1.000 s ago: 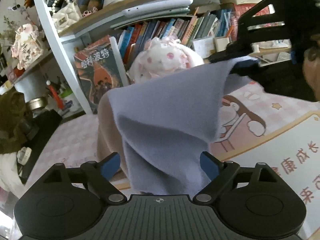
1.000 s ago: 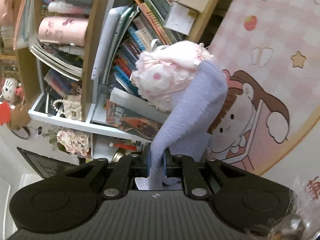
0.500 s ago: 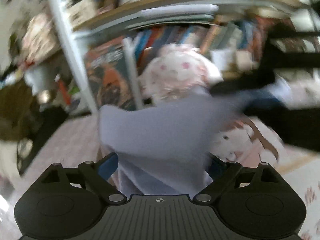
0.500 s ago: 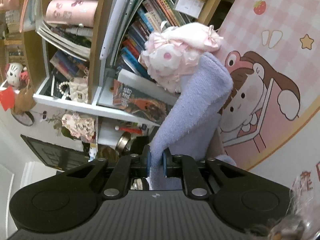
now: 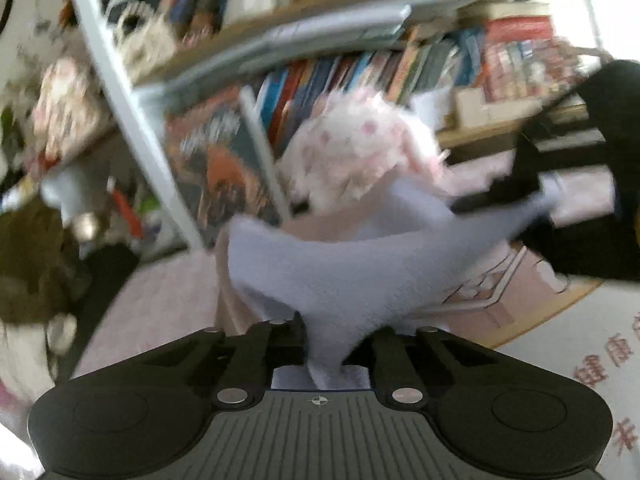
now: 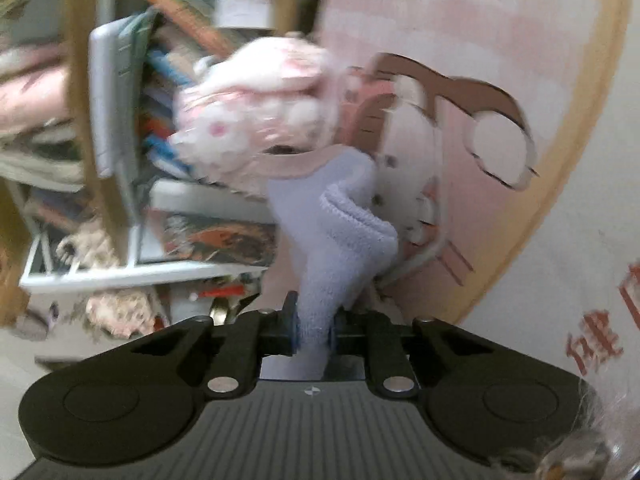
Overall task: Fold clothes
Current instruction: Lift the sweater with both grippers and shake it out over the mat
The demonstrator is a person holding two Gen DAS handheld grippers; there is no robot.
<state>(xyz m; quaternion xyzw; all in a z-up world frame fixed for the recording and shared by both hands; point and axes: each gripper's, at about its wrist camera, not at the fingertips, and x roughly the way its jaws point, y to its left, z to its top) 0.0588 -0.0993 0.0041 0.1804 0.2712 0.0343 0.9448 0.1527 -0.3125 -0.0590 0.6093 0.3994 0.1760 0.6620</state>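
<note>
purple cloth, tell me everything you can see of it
The purple cloth is pale lilac, soft and fleecy, with a rolled, ribbed-looking edge in the right wrist view. It hangs in the air, pinched by the left gripper at one end and the right gripper at another, sagging and creased between them. A pinkish layer shows behind it. Both views are blurred.

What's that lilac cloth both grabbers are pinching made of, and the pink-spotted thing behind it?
The lilac cloth looks like soft fleece or terry knit: matte, fuzzy, with a thick looped edge. The pink-spotted thing seems plush fabric with frilly trim, though blur hides detail. Both the left gripper and right gripper clamp the cloth.
</note>
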